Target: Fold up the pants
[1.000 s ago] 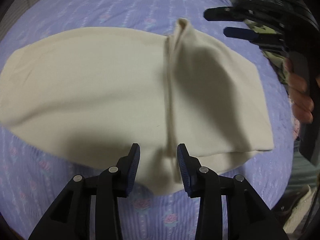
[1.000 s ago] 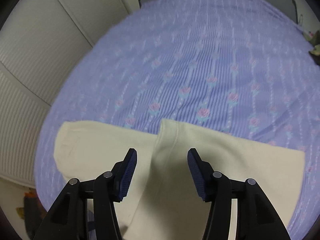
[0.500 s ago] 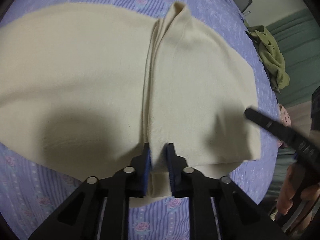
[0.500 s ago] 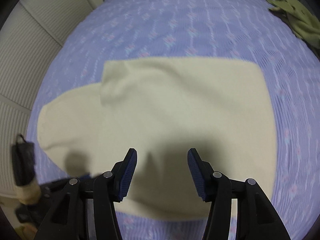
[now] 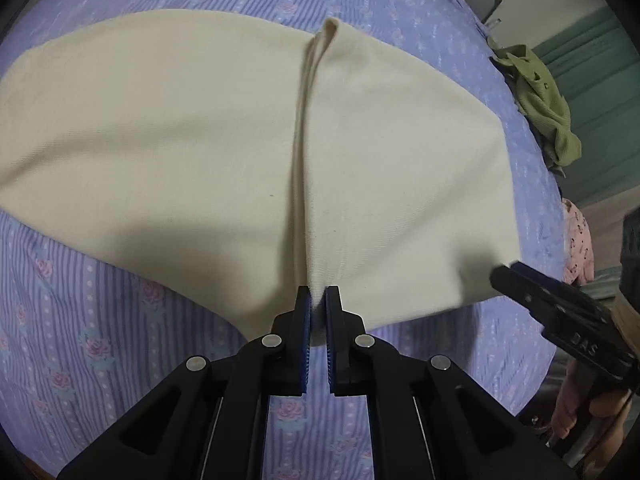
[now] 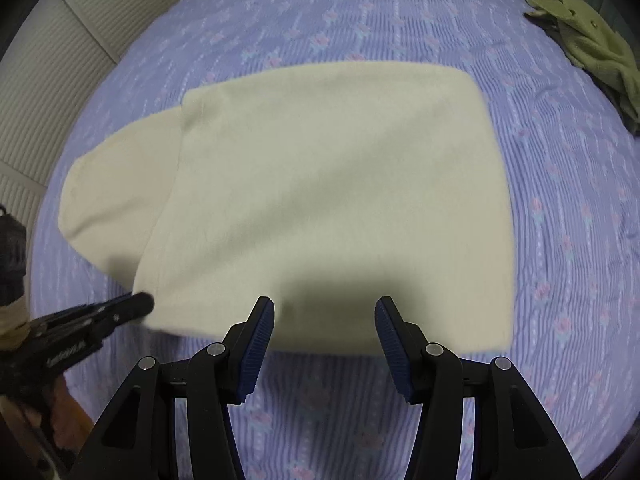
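Note:
Cream pants (image 5: 180, 140) lie folded flat on the purple flowered bedsheet (image 5: 80, 320), with a raised crease running down their middle. My left gripper (image 5: 317, 300) is shut on the near end of that crease, cloth pinched between the blue pads. In the right wrist view the pants (image 6: 320, 180) fill the middle, a doubled layer over a longer one on the left. My right gripper (image 6: 324, 312) hangs open over their near edge, nothing between its fingers. The left gripper's tip (image 6: 136, 304) shows at the pants' near left corner; the right gripper's finger (image 5: 516, 276) shows at the near right corner.
A crumpled green garment (image 6: 592, 44) lies on the far right of the bed (image 6: 400, 20). A pink patterned cloth (image 5: 578, 240) hangs past the bed's right edge. White slatted panels (image 6: 40, 80) stand along the left side.
My left jaws closed onto the crease at the pants' near edge. My right gripper swung from beyond the pants' far edge to their near right edge, still open.

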`<state>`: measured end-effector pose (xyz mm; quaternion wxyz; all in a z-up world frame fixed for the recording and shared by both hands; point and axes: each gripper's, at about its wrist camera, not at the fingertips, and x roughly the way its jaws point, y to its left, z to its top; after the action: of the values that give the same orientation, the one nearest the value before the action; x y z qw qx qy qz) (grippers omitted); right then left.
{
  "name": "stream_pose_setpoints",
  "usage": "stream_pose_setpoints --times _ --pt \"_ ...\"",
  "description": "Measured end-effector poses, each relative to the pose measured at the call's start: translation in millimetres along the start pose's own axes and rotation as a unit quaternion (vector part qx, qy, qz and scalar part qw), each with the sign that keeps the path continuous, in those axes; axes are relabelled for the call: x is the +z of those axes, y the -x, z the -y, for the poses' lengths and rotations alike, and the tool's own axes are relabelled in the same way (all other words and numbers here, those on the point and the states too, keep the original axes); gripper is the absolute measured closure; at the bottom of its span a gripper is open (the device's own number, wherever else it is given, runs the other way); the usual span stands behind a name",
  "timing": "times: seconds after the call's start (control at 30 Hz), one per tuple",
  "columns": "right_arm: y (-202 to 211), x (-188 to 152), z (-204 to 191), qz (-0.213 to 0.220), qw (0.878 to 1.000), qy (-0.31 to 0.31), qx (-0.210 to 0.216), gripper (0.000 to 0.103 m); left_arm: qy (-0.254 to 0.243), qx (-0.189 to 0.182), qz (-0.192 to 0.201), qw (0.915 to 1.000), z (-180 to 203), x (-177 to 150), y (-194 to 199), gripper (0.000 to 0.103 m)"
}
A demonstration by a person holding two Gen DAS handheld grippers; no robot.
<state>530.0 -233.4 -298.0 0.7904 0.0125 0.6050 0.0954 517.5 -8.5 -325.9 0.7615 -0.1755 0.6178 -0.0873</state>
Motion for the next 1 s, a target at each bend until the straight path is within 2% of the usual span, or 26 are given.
stream_pose_setpoints --times 0.1,0.23,0.3,0.37,0.5,0.57,0.73,0.83,0.93,1.0 --pt "0 -7 4 0.003 1.000 -0.006 -0.020 0.049 -0.020 0.027 -0.003 0.9994 10 0 -12 0.097" --pt "-1 -13 6 -0.006 0.999 -0.018 -0.026 0.049 -0.051 0.051 -0.010 0.9973 18 -1 -20 0.096" --pt "3 -15 2 -0.003 0.999 -0.018 -0.029 0.049 -0.062 0.075 -0.004 0.9953 20 -4 -16 0.087" --pt "7 -16 -6 -0.003 0.999 -0.009 -0.037 0.049 -0.069 0.094 0.002 0.9931 18 -8 -6 0.069" --pt "17 -16 -26 0.002 0.999 0.011 -0.036 0.049 -0.094 0.129 0.017 0.9870 5 -19 24 0.062" --pt "23 -14 -35 0.003 1.000 0.015 -0.027 0.049 -0.093 0.142 0.034 0.9848 -5 -24 41 0.049" --pt "35 -7 -78 0.019 1.000 0.018 0.003 0.049 -0.028 0.172 0.083 0.9813 -66 -33 92 0.040" --pt "35 4 -123 0.033 0.999 0.030 0.013 0.049 0.031 0.175 0.112 0.9777 -117 -31 121 0.032" --pt "25 18 -173 0.039 0.997 0.061 0.029 0.049 0.091 0.156 0.129 0.9751 -168 -24 137 0.028" --pt "16 29 -199 0.040 0.996 0.078 0.032 0.049 0.135 0.124 0.135 0.9737 -202 -15 140 0.027"
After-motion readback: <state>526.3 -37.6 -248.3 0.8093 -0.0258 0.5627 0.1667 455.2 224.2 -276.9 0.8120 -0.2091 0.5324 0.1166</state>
